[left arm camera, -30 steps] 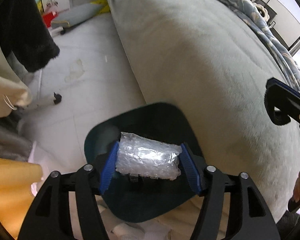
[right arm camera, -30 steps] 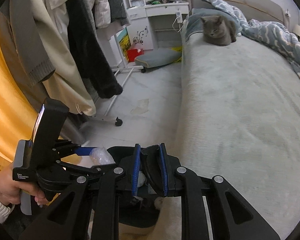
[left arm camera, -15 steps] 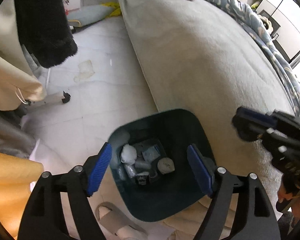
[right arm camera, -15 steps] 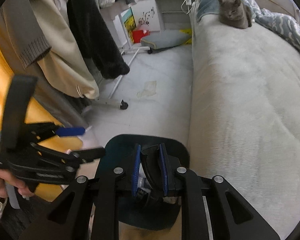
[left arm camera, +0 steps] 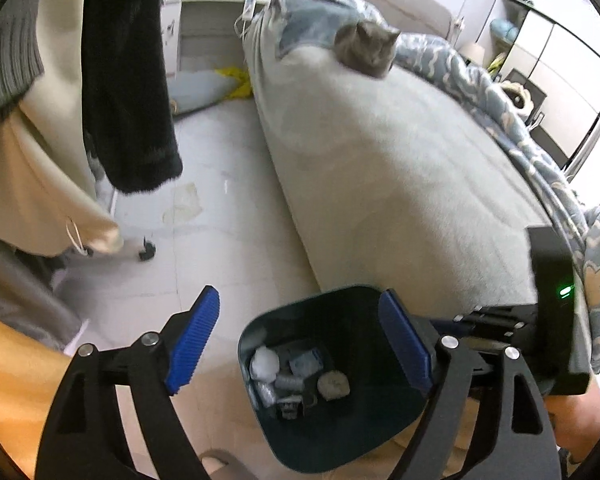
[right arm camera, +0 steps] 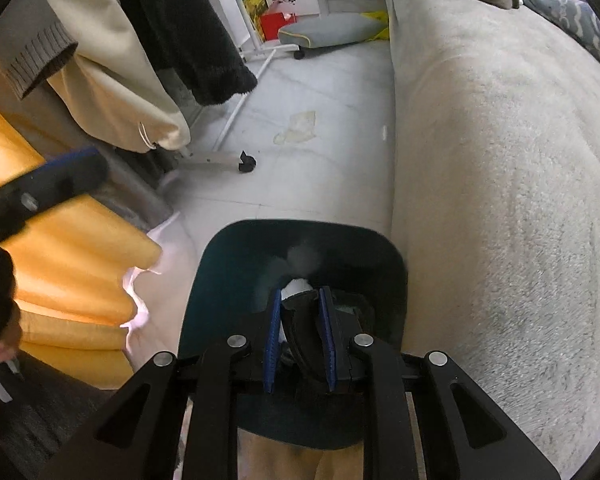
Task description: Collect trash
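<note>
My left gripper (left arm camera: 304, 340) hangs above the bin (left arm camera: 384, 436), jaws wide and opening, nothing between the blue pads (left arm camera: 194, 338). The bin, dark teal and open-topped, stands on the pale floor (left arm camera: 220, 248) hard against the side of the bed (left arm camera: 400, 160), at 6 o'clock in both views. Trash (left arm camera: 296, 376) lies in its bottom: a white wad, a bubble-wrap bundle, a crumpled grey lump, some small packets. My right gripper (right arm camera: 302, 330) points down into the bin's mouth, jaws narrow, clamped on a dark curved thing (right arm camera: 300, 328) I cannot identify; a bit of white shows just past its tip. In the left view the right tool's body sits at 4 o'clock with a green light lit, my hand (left arm camera: 576, 416) under it. On the floor at 12 o'clock in the right view lies a yellowish scrap (right arm camera: 298, 126), well apart from the bin. Coats (right arm camera: 148, 60) hang at 10 o'clock, a rack foot with a caster (right arm camera: 246, 162) below them. A grey cat (left arm camera: 366, 48) sits on the bed's far end, beside a blue patterned blanket (left arm camera: 500, 100).
</note>
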`<state>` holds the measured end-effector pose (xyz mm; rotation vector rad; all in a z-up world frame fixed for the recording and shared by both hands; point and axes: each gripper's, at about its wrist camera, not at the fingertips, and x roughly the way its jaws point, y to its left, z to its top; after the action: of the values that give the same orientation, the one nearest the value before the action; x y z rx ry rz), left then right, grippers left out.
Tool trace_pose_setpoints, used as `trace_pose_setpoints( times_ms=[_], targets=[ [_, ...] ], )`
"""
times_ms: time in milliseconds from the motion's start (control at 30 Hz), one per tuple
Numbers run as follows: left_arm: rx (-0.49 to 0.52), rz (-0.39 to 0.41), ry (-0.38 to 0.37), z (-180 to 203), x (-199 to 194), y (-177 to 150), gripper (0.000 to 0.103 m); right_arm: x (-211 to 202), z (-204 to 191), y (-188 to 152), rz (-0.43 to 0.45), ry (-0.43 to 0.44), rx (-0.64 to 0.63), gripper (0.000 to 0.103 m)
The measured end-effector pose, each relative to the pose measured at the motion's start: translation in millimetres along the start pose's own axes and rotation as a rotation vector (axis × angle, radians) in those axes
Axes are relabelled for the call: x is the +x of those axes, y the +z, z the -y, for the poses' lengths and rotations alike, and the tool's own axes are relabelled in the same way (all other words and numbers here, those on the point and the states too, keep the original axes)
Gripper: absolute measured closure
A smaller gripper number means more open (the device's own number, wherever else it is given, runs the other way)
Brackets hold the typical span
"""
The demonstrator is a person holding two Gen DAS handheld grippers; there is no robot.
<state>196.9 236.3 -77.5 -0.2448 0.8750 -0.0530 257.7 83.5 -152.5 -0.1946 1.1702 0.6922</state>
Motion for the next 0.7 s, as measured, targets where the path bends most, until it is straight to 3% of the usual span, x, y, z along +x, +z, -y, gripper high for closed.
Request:
trace_pose_setpoints(
  times_ms=[167, 267, 467, 567, 633, 700],
  targets=[
    [0.030, 0.083, -0.018, 12, -18, 8, 0.014, 0, -1, -4, -0.024, 0.004, -0.001, 0.083],
    [0.060, 0.132, -0.021, 21, -28, 10, 0.012, 0, -1, -4, -0.030, 0.003, 0.007, 0.072],
    [0.101, 0.191, -0.023, 35, -47, 14, 0.008, -12, 1, -9, -0.012, -0.001, 0.013, 0.069],
    [0.124, 0.234, -0.009, 44, -62, 12, 0.005, -27, 2, -12, 0.027, -0.037, 0.013, 0.059],
    [0.140, 0.224, 0.001, 50, -66, 7, 0.005, -43, 2, -15, 0.076, -0.052, 0.018, 0.044],
    [0.147, 0.225, 0.003, 54, -70, 3, 0.005, -61, 3, -21, 0.132, -0.070, 0.020, 0.036]
  ],
)
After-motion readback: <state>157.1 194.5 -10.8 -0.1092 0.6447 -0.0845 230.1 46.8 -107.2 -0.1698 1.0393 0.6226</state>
